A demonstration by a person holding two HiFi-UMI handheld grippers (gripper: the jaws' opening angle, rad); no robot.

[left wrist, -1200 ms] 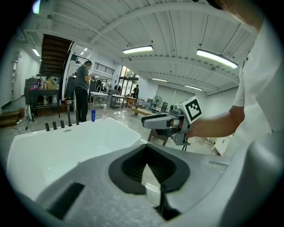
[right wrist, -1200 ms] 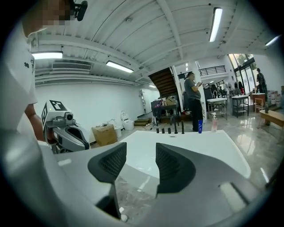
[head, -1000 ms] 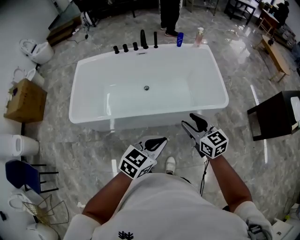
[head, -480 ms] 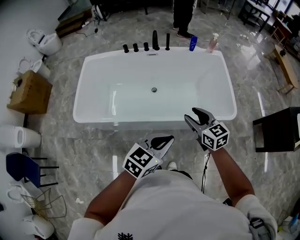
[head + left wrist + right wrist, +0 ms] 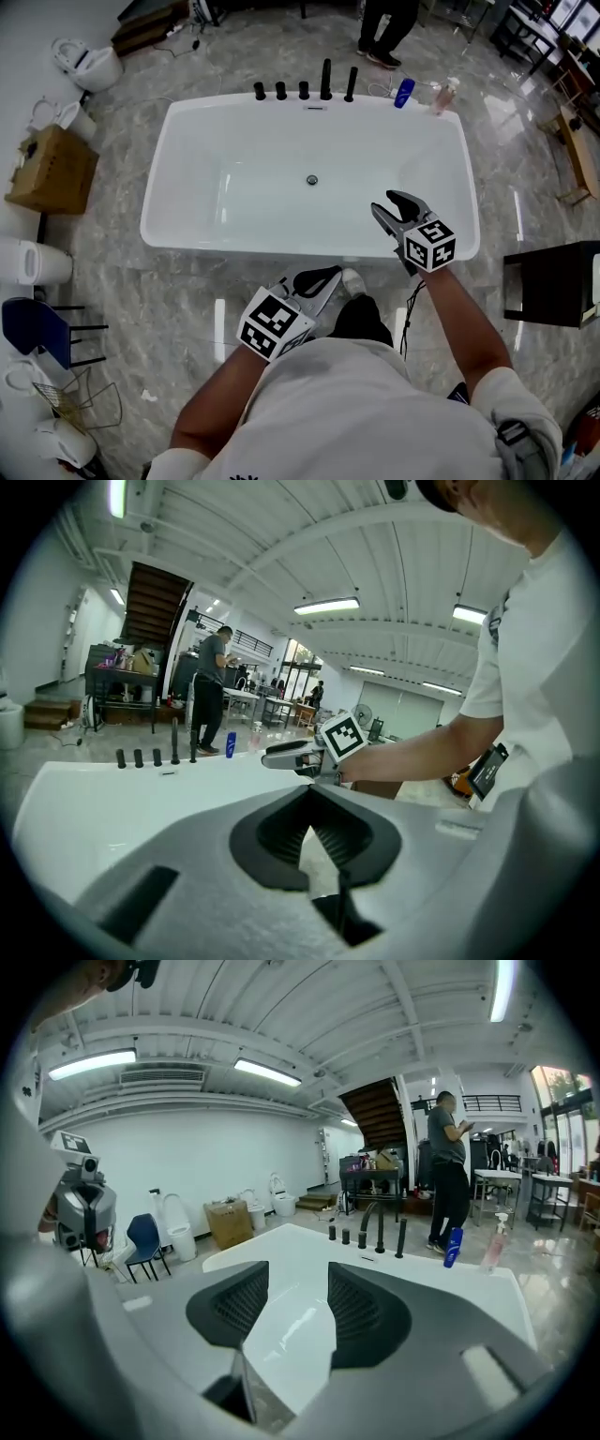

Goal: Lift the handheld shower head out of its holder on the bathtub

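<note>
On the far rim of the white bathtub (image 5: 281, 249) stands a row of black fittings: three short knobs, a taller spout (image 5: 325, 80), and the slim handheld shower head (image 5: 351, 84) upright in its holder. The shower head (image 5: 400, 1237) also shows far ahead in the right gripper view, and as a thin post (image 5: 193, 745) in the left gripper view. My right gripper (image 5: 401, 212) hovers open and empty over the tub's near right rim. My left gripper (image 5: 316, 279) hangs just short of the near rim, its tips together with nothing between them.
A blue bottle (image 5: 403, 93) and a pink bottle (image 5: 442, 97) stand on the far right rim. A person (image 5: 389, 28) stands behind the tub. A cardboard box (image 5: 52, 169), toilets (image 5: 89, 66) and a blue chair (image 5: 33, 328) line the left; a black table (image 5: 553, 281) is at right.
Both grippers have moved forward toward the tub. The right one went from the floor side to above the near rim; the left one has come up close to the rim.
</note>
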